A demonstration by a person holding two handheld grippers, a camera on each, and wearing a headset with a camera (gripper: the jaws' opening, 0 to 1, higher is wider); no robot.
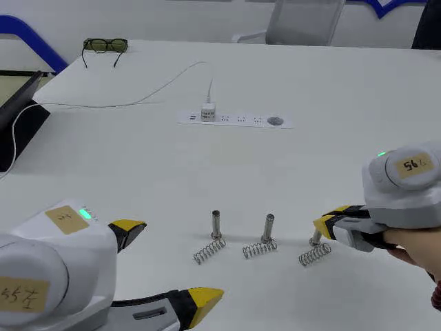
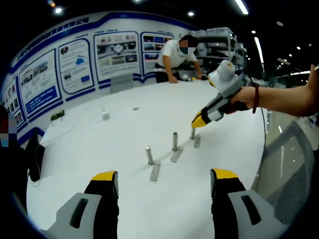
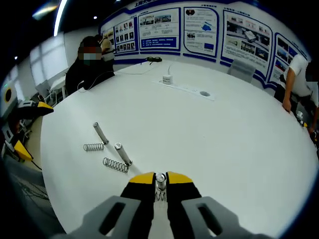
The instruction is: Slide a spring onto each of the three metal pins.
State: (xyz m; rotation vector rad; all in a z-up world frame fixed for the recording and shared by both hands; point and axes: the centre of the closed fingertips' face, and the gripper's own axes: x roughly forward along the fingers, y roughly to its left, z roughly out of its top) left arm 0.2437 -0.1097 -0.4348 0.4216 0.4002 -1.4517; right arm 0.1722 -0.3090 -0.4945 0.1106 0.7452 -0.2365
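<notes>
Three metal pins stand upright in a row on the white table: the left pin (image 1: 216,224), the middle pin (image 1: 268,227) and the right pin (image 1: 315,238). A spring lies flat beside each: the left spring (image 1: 209,250), the middle spring (image 1: 260,248) and the right spring (image 1: 314,254). My right gripper (image 1: 324,225) comes in from the right; in the right gripper view its yellow tips are shut on the top of the right pin (image 3: 160,180), with the spring (image 3: 159,196) just below. My left gripper (image 1: 167,263) stands open, empty, left of the pins.
A white power strip (image 1: 234,118) with a plugged charger and cable lies further back. Dark glasses (image 1: 105,45) rest at the far left. A chair (image 1: 303,21) stands behind the table. People (image 3: 89,62) stand or sit at the table's edge.
</notes>
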